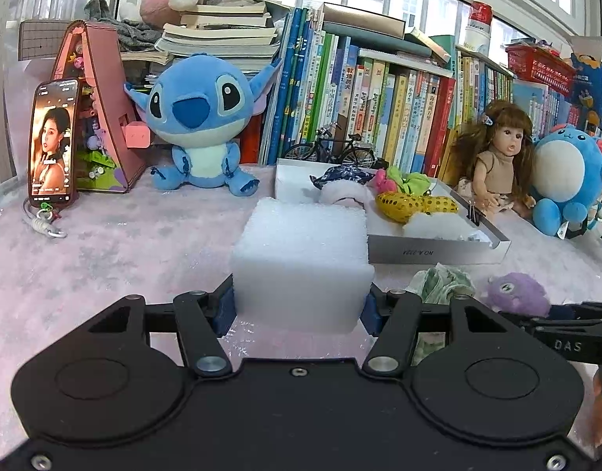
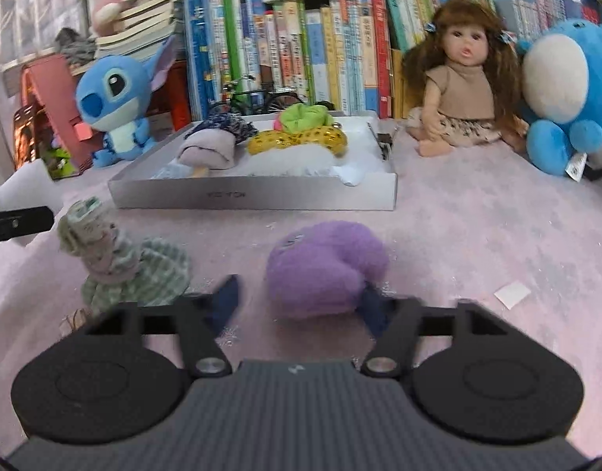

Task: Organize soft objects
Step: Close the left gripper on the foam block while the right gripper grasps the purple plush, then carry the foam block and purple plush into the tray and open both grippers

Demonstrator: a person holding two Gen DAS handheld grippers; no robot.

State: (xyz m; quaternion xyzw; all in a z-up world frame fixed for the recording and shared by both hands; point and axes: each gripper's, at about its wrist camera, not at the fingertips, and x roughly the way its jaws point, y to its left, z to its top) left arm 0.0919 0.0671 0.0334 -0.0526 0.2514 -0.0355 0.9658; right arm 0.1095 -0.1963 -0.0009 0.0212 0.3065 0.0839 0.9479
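Observation:
My left gripper (image 1: pixel 301 310) is shut on a white foam block (image 1: pixel 301 259), held just above the pink cloth, in front of the grey tray (image 1: pixel 438 253). The tray holds several soft items: a yellow dotted plush (image 1: pixel 414 204), a green scrunchie (image 1: pixel 412 180), a blue patterned cloth (image 1: pixel 342 174) and white fluff. My right gripper (image 2: pixel 301 302) is open around a purple plush (image 2: pixel 326 267) on the cloth; the plush lies against the right finger. A green striped cloth bundle (image 2: pixel 124 267) lies left of it. The tray shows in the right wrist view (image 2: pixel 253 198) too.
A Stitch plush (image 1: pixel 198 125), a phone (image 1: pixel 51 141), a pink toy house (image 1: pixel 100 106), a doll (image 1: pixel 501 157) and a blue round plush (image 1: pixel 568 176) stand along a row of books (image 1: pixel 379 98) at the back. A model bicycle (image 1: pixel 328 149) stands behind the tray.

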